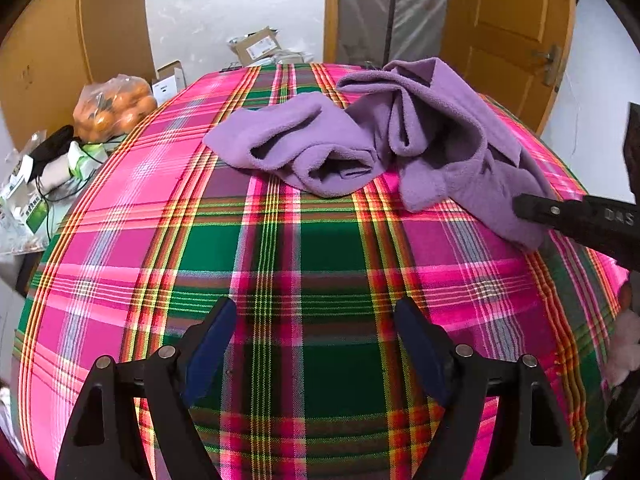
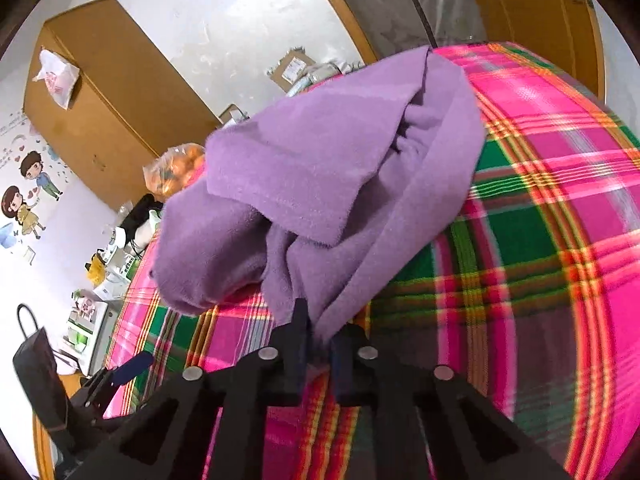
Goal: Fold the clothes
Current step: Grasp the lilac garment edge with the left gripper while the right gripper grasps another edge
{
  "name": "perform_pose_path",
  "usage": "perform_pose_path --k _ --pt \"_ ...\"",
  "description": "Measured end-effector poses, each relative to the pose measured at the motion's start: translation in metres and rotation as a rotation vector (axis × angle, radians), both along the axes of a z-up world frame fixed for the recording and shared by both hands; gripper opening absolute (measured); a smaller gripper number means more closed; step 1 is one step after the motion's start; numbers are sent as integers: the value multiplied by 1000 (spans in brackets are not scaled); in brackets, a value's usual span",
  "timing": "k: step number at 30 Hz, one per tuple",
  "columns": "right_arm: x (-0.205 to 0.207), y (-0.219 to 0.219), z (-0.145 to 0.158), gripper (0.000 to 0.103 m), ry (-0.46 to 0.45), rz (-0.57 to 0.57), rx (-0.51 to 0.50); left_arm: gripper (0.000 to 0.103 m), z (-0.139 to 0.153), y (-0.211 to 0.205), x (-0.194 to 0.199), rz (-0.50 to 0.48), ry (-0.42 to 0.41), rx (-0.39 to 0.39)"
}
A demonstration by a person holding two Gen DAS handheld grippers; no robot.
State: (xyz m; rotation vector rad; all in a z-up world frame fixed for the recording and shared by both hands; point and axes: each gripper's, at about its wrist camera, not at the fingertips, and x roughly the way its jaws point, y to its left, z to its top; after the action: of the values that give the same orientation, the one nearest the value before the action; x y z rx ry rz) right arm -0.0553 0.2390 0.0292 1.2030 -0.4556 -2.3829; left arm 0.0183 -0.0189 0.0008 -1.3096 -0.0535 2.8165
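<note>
A bag of oranges (image 1: 114, 106) sits beside the pink and green checked cloth (image 1: 280, 264). Cardboard boxes (image 1: 256, 46) lie by the white wall. A brown door (image 1: 508, 32) stands behind. Cartoon stickers (image 2: 26, 196) decorate the wall.

- Your purple garment (image 1: 400, 140) is soft fleece, matt and faintly fuzzy, with a brushed nap showing along its edges.
- The plaid cloth (image 1: 320, 260) beneath it is a flat woven fabric, smooth and taut, with bright pink, green and yellow threads.
- Your left gripper (image 1: 316, 344) is matt black plastic with dull silver metal pins and dark blue pads (image 1: 212, 344) that look rubbery.
- Your right gripper (image 2: 320, 344) has the same matt black plastic and metal pins.
- The door (image 1: 508, 36) is glossy varnished wood with a metal handle.
- The bag of oranges (image 1: 114, 106) is thin, shiny clear plastic.
- The boxes (image 1: 256, 46) are plain matt cardboard.
</note>
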Motion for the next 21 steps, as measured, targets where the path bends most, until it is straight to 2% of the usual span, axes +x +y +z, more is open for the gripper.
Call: perform_pose_path --k 3,10,18,21 --pt "23 13 15 7 33 15 -25 74 3 -1 6 -34 22 35" --pt "79 37 50 6 115 43 -61 74 29 22 30 -189 125 148" --pt "88 65 33 6 51 1 -67 73 30 39 14 -238 96 221" --pt "89 71 31 6 40 -5 -66 50 26 45 4 -264 59 250"
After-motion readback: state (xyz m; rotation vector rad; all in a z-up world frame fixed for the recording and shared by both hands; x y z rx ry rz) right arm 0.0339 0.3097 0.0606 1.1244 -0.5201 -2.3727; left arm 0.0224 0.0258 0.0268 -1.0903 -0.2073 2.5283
